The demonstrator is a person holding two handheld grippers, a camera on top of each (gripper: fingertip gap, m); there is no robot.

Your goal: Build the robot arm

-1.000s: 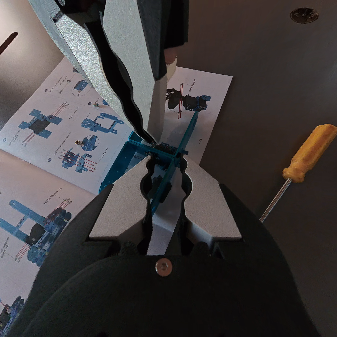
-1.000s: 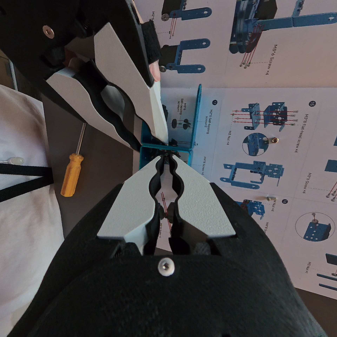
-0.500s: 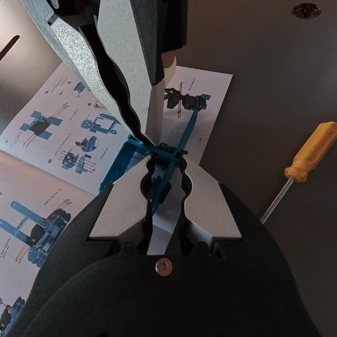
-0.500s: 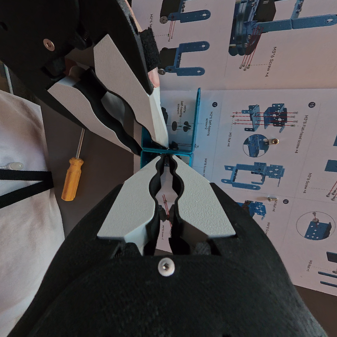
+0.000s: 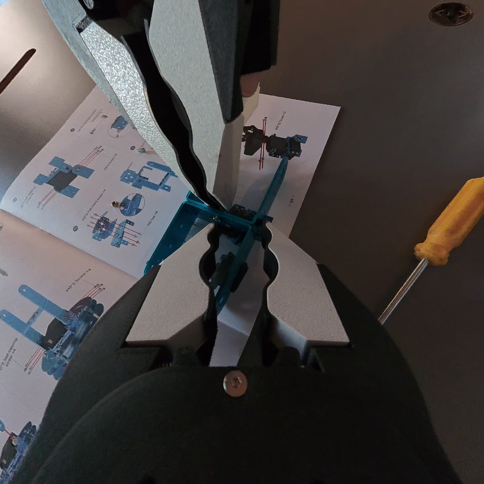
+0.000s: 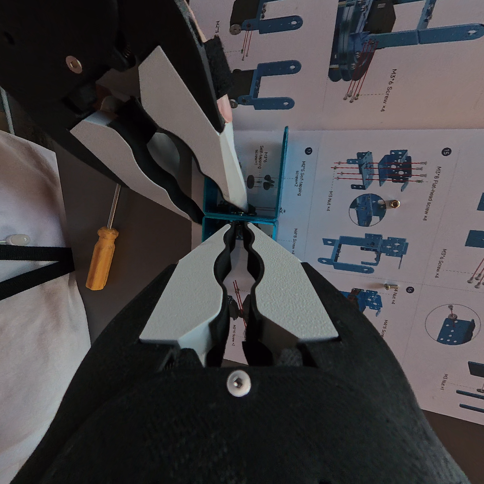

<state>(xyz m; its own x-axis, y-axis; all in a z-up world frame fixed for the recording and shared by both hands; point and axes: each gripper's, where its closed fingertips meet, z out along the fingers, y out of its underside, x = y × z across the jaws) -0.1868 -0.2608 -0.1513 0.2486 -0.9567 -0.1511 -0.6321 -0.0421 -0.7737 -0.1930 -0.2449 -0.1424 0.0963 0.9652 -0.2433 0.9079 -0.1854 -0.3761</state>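
A blue metal bracket assembly (image 5: pixel 170 243) of two U-shaped parts joined back to back stands on an open instruction manual (image 5: pixel 65 248). My left gripper (image 5: pixel 239 226) is shut on one wall of the bracket; in the right wrist view it (image 6: pixel 220 212) comes in from the upper left, one finger inside the U and one outside. My right gripper (image 6: pixel 238 224) is shut, its tips pinched on a small fastener at the joint of the bracket (image 6: pixel 284 167). In the left wrist view it (image 5: pixel 221 207) comes down from above.
A yellow-handled screwdriver (image 5: pixel 450 220) lies on the dark table (image 5: pixel 392 104) beside the manual (image 6: pixel 314 104); it also shows in the right wrist view (image 6: pixel 100 259). A loose brass nut (image 6: pixel 394 203) and a small screw (image 6: pixel 390 286) lie on the pages. A person's white shirt (image 6: pixel 31 314) is at the left. The tips of both grippers are at nearly the same place.
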